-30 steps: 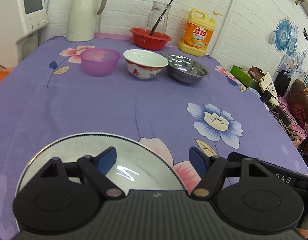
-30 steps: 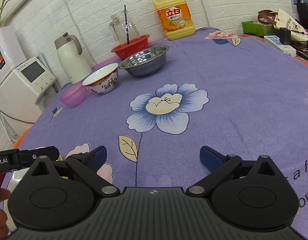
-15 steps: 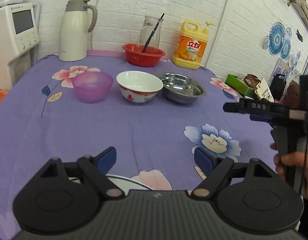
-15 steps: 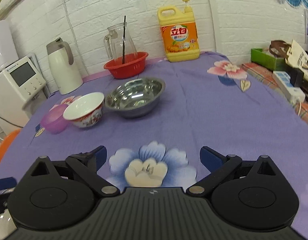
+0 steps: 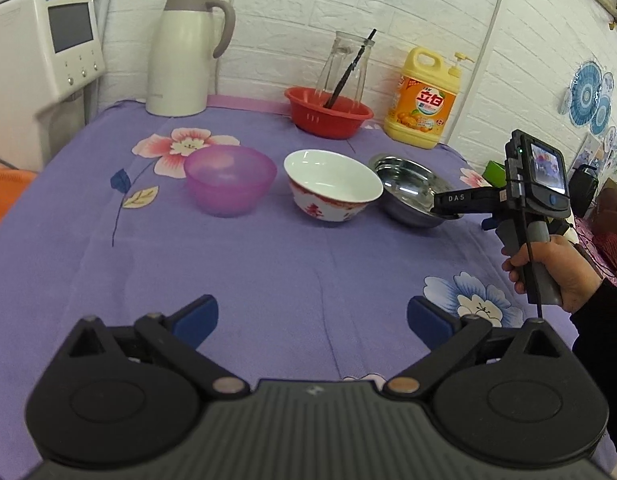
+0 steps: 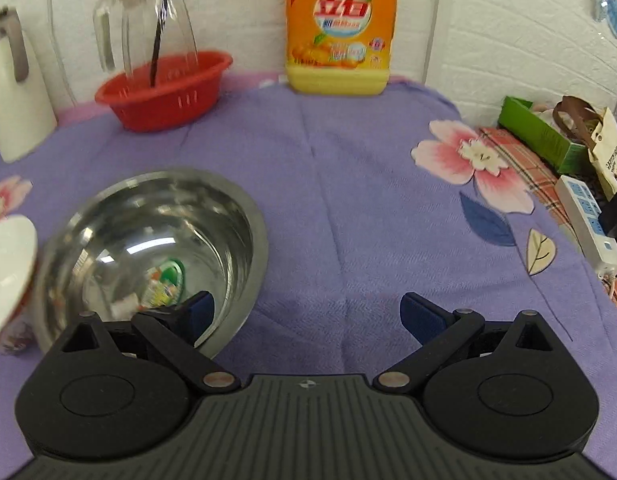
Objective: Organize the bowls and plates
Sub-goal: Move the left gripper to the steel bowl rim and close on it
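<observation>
Three bowls stand in a row on the purple flowered tablecloth (image 5: 268, 272): a translucent purple bowl (image 5: 229, 184), a white bowl with red pattern (image 5: 331, 184) and a steel bowl (image 5: 408, 188). My left gripper (image 5: 311, 316) is open and empty, hovering over bare cloth short of the bowls. My right gripper (image 6: 306, 314) is open and empty, its left finger over the near rim of the steel bowl (image 6: 148, 248). The white bowl's edge (image 6: 8, 272) shows at left. The right gripper (image 5: 460, 200) also shows in the left wrist view, reaching over the steel bowl.
At the back stand a white thermos jug (image 5: 184, 52), a red basket (image 5: 328, 116) holding a glass pitcher (image 5: 346, 68), and a yellow detergent bottle (image 5: 424, 100). A white appliance (image 5: 40, 64) is at left. A power strip (image 6: 588, 224) and green box (image 6: 536, 136) lie at right.
Both grippers have moved forward toward the row of bowls. The right one has closed in on the steel bowl. The plate seen under the left gripper earlier is out of view.
</observation>
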